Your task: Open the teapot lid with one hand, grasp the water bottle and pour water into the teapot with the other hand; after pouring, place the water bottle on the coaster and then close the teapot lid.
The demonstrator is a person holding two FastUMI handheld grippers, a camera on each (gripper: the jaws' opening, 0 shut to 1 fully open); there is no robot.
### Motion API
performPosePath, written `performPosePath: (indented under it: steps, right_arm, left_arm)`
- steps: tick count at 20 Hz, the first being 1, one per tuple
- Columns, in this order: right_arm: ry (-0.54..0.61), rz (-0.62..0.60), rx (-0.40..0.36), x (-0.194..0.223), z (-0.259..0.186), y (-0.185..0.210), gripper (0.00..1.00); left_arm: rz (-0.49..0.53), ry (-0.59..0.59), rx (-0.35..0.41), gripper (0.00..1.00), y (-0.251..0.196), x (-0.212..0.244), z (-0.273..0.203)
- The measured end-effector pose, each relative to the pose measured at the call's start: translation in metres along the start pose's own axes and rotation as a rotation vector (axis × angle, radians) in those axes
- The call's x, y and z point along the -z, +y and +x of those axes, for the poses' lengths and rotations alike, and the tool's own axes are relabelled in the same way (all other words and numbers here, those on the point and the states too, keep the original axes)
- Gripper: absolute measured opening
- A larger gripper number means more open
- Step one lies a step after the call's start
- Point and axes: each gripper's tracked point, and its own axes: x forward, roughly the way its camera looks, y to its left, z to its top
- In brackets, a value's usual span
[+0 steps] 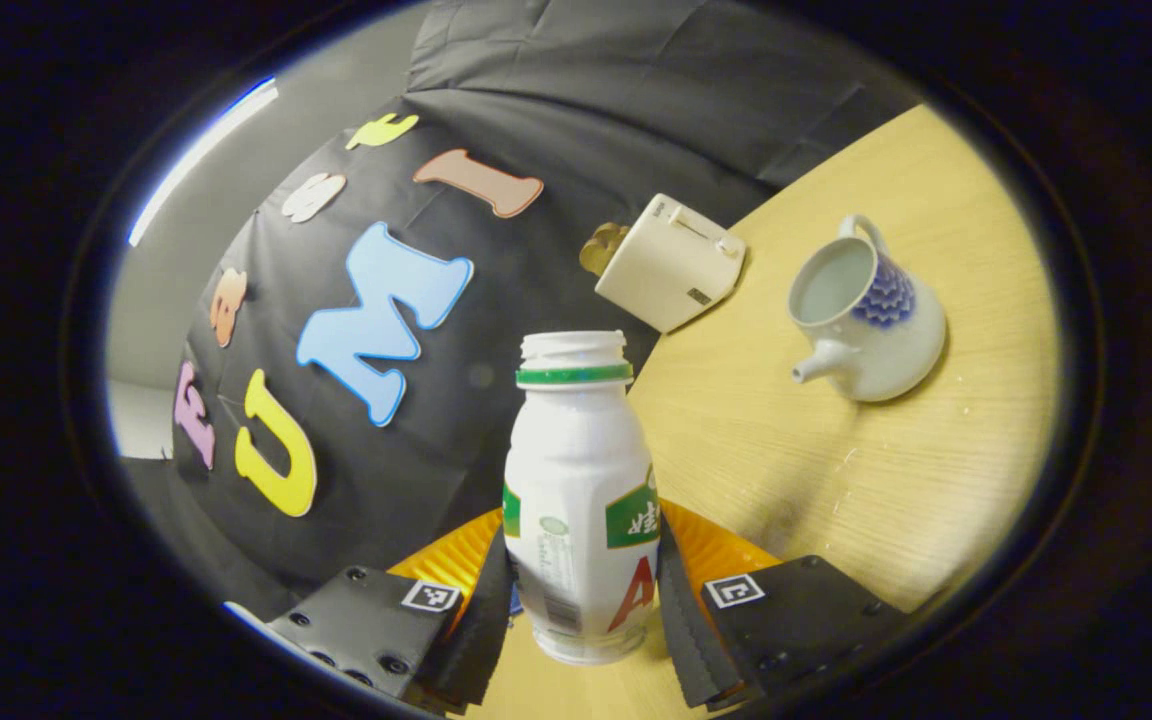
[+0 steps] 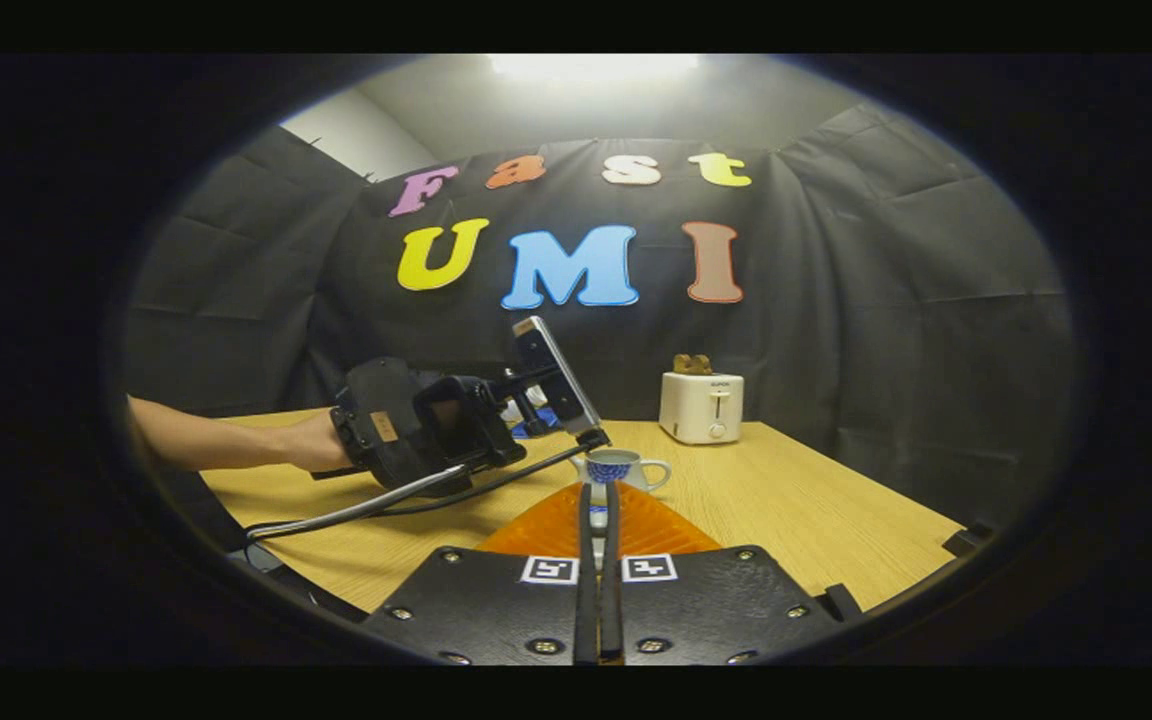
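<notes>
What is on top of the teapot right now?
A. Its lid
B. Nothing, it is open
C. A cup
B: the teapot shows a bare round opening with no lid on it, so you can see down inside.

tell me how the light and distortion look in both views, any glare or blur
Left gripper view: strong fisheye bend, the table edge curves; a bright strip light glares at upper left; the bottle is sharp and brightly lit, the teapot casts a soft shadow. Right gripper view: dimmer and softer overall, a ceiling light washes out the top; the toaster looks slightly blurred.
</notes>
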Motion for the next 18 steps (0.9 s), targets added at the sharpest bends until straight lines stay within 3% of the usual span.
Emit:
performPosePath:
  steps: [1,2,3,5,6,7,12,13,14,15,16,17,18]
  right_arm:
    - [0.000,-0.001,0.004,0.001,-0.002,-0.002,0.01]
    - [0.000,-0.001,0.006,0.001,-0.004,-0.004,0.01]
    - [0.003,0.004,0.009,0.002,-0.005,-0.005,0.01]
    - [0.003,0.016,0.012,0.002,-0.006,-0.008,0.01]
    - [0.001,0.018,0.014,0.001,-0.007,-0.010,0.01]
    - [-0.001,0.020,0.015,-0.001,-0.007,-0.011,0.01]
    - [0.006,0.021,0.015,0.003,-0.007,-0.011,0.01]
    - [0.010,0.021,0.015,0.004,-0.006,-0.012,0.18]
    - [0.012,0.022,0.014,0.005,-0.007,-0.012,0.01]
    - [0.014,0.024,0.011,0.005,-0.008,-0.011,0.01]
    - [0.015,0.023,0.009,0.006,-0.007,-0.010,0.18]
    - [0.019,0.020,0.005,0.007,-0.007,-0.010,0.18]
    - [0.022,0.017,0.004,0.008,-0.007,-0.010,0.01]
  left_arm:
    - [0.022,-0.008,0.001,0.72,-0.003,-0.003,0.000]
    - [0.049,-0.013,0.006,0.70,-0.005,-0.008,0.001]
    - [0.075,-0.018,0.010,0.78,-0.009,-0.012,0.001]
    - [0.120,-0.036,0.015,0.69,-0.016,-0.021,-0.001]
    - [0.137,-0.041,0.016,0.69,-0.018,-0.026,-0.002]
    - [0.158,-0.046,0.023,0.79,-0.021,-0.028,-0.003]
    - [0.249,-0.053,0.033,0.79,-0.029,-0.036,0.002]
    - [0.264,-0.050,0.034,0.79,-0.031,-0.036,0.003]
    - [0.283,-0.044,0.035,0.79,-0.031,-0.035,0.004]
    - [0.304,-0.042,0.036,0.79,-0.032,-0.036,0.006]
    - [0.319,-0.043,0.035,0.77,-0.032,-0.037,0.008]
    - [0.334,-0.045,0.034,0.76,-0.033,-0.037,0.008]
    - [0.351,-0.052,0.032,0.74,-0.032,-0.040,0.007]
